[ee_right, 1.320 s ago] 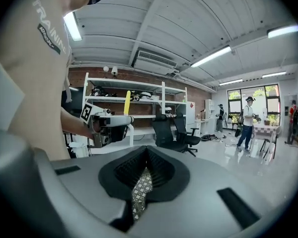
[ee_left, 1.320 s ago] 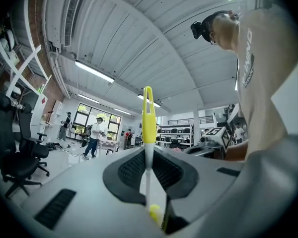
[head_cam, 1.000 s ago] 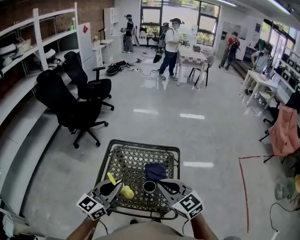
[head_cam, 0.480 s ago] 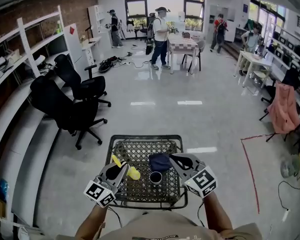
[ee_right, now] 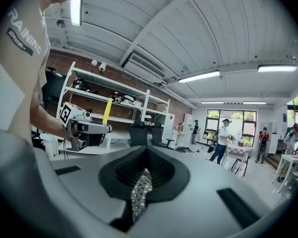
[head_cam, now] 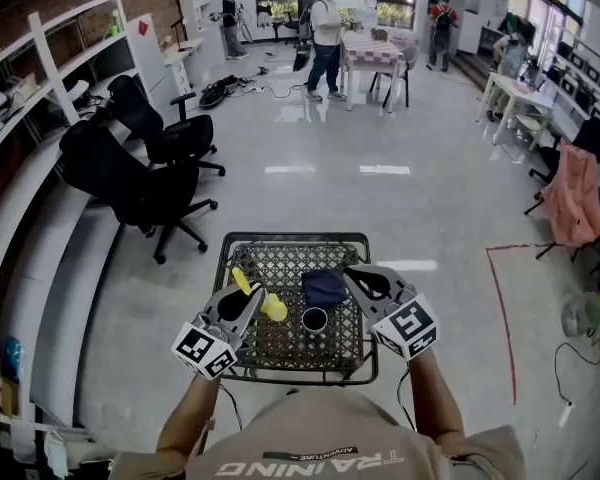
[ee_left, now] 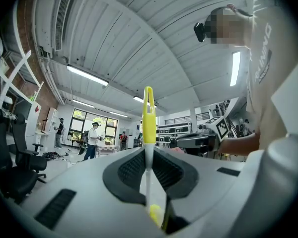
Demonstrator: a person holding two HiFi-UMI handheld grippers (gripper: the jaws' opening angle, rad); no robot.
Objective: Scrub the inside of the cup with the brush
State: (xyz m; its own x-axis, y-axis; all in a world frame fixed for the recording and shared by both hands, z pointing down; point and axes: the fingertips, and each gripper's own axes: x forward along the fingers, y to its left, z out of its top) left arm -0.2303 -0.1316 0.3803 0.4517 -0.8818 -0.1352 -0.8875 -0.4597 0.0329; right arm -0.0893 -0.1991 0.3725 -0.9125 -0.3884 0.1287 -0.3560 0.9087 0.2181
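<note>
A small dark cup (head_cam: pixel 315 319) stands upright on the metal mesh table (head_cam: pixel 352 353), with a dark blue cloth (head_cam: pixel 323 288) just behind it. My left gripper (head_cam: pixel 252 296) is shut on the yellow brush (head_cam: pixel 272 308), whose yellow head hangs left of the cup and above the mesh. In the left gripper view the brush handle (ee_left: pixel 148 117) sticks up between the closed jaws. My right gripper (head_cam: pixel 356 274) hovers right of the cloth, shut and holding nothing. In the right gripper view only mesh (ee_right: pixel 140 190) shows through the slit between its jaws.
Two black office chairs (head_cam: pixel 130 183) stand to the left beyond the table, beside white shelving (head_cam: pixel 40 88). Several people (head_cam: pixel 326 18) stand far back near tables. A pink garment (head_cam: pixel 570 193) hangs over a chair at the right. Red tape (head_cam: pixel 502 298) marks the floor.
Both grippers have lifted off the mesh and drawn away from the cup; the brush went up with the left one. The head view has tilted further down.
</note>
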